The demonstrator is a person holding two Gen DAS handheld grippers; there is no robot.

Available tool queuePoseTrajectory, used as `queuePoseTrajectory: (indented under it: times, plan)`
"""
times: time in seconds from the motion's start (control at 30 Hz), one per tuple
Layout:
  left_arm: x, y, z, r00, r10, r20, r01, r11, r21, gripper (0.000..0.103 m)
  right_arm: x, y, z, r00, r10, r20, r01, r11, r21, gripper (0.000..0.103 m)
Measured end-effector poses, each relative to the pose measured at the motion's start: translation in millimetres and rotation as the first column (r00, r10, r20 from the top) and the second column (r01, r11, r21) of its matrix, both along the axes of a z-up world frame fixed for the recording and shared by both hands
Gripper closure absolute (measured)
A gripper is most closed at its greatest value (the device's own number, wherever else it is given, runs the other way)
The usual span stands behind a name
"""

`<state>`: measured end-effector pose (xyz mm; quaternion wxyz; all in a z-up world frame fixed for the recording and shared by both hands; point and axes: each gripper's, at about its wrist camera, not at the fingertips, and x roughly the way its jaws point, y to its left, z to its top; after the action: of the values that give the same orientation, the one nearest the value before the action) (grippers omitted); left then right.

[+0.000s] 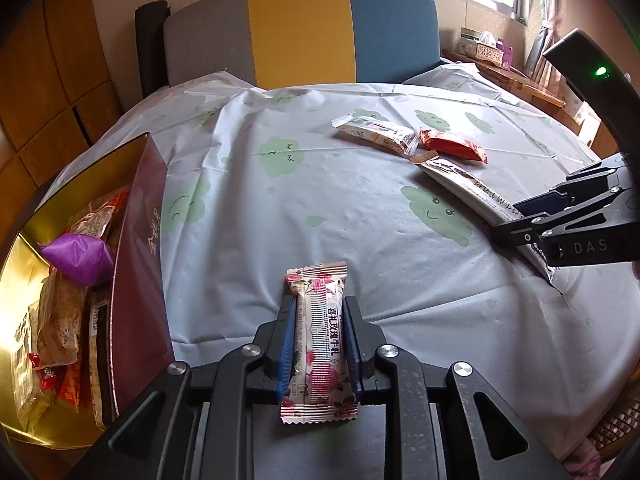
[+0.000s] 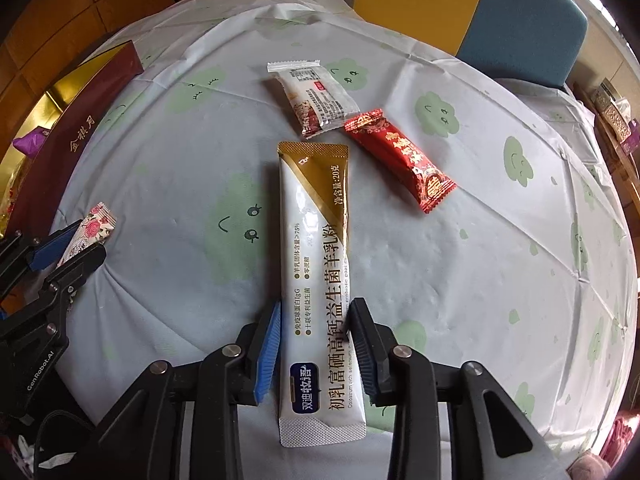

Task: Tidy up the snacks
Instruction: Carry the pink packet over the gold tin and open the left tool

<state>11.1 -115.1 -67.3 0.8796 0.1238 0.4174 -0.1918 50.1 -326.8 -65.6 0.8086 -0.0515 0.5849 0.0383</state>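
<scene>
Left gripper (image 1: pixel 319 344): clamped on a rose-print snack bar (image 1: pixel 319 344), blue pads pressed to both long edges, the bar held just above the tablecloth (image 1: pixel 248 216).
Right gripper (image 2: pixel 316 344): jaws narrowed around the lower part of a long white-and-gold powder sachet (image 2: pixel 316 280); pads sit at its edges, but a firm squeeze cannot be told.
Sachet: flat on the cloth, gold end pointing away.
Loose snacks: a clear-wrapped bar (image 2: pixel 312 96) and a red candy packet (image 2: pixel 400 160) lie just beyond the sachet, nearly touching.
Gift box (image 1: pixel 136 272): maroon, gold-lined, at the table's left edge, holding several packets and a purple pouch (image 1: pixel 78 258).
</scene>
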Motion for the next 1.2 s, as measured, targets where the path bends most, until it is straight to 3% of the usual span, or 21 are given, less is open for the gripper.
queuePoseTrajectory:
  times: [0.37,0.5,0.77,1.0,1.2]
  plan:
    - [8,-2,6,0.999,0.005,-0.052,-0.005,1.0,0.003,0.082,-11,19,2,0.996,0.087,0.031,-0.083,0.99,-0.114,0.068]
    - [5,1,18,0.998,-0.006,-0.055,0.004,0.999,-0.034,0.082,-15,26,3,0.992,0.118,0.042,-0.11,0.982,-0.154,0.068]
    - [8,35,63,0.998,0.035,-0.047,-0.042,0.985,-0.169,0.082,-12,20,3,0.994,0.1,0.033,-0.096,0.988,-0.125,0.068]
    - [40,114,91,0.971,0.229,-0.07,-0.24,0.934,-0.264,0.082,-12,21,3,0.993,0.11,0.038,-0.104,0.985,-0.136,0.068]
    - [75,190,91,0.896,0.434,-0.096,-0.443,0.858,-0.258,0.082,-14,22,4,0.993,0.113,0.04,-0.106,0.984,-0.141,0.068]
